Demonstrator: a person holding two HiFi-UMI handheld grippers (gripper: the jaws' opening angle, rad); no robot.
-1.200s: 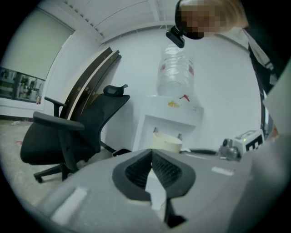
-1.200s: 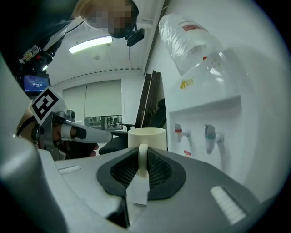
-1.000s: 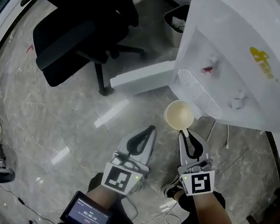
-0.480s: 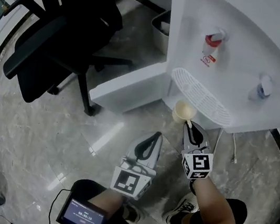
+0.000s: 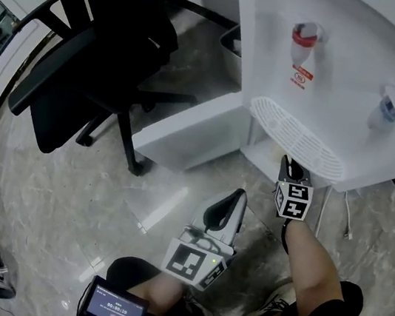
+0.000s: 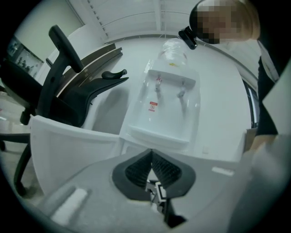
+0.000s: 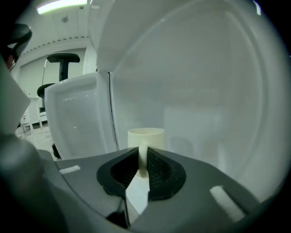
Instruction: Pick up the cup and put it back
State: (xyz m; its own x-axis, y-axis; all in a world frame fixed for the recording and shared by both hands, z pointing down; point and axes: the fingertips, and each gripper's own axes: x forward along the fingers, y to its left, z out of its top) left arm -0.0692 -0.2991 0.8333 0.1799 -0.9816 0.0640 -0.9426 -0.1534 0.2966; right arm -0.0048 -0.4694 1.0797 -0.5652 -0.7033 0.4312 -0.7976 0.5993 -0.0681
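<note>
A cream cup (image 7: 146, 135) stands upright in the right gripper view, in front of a white wall of the water dispenser (image 5: 346, 73). My right gripper (image 7: 142, 159) is shut on its handle. In the head view the right gripper (image 5: 287, 163) reaches under the dispenser's drip tray (image 5: 298, 137), and the cup is hidden there. My left gripper (image 5: 234, 197) hangs lower left of it, over the floor. Its jaws (image 6: 151, 166) are shut with nothing between them.
A red tap (image 5: 305, 38) and a blue tap (image 5: 388, 103) sit above the drip tray. A black office chair (image 5: 94, 61) stands at the left, a bin (image 5: 232, 43) behind a low white ledge (image 5: 187, 129). A small screen (image 5: 113, 306) sits at my waist.
My right gripper has moved forward with the cup, in under the drip tray, so the cup has left the head view. The left gripper stays shut and has hardly shifted.
</note>
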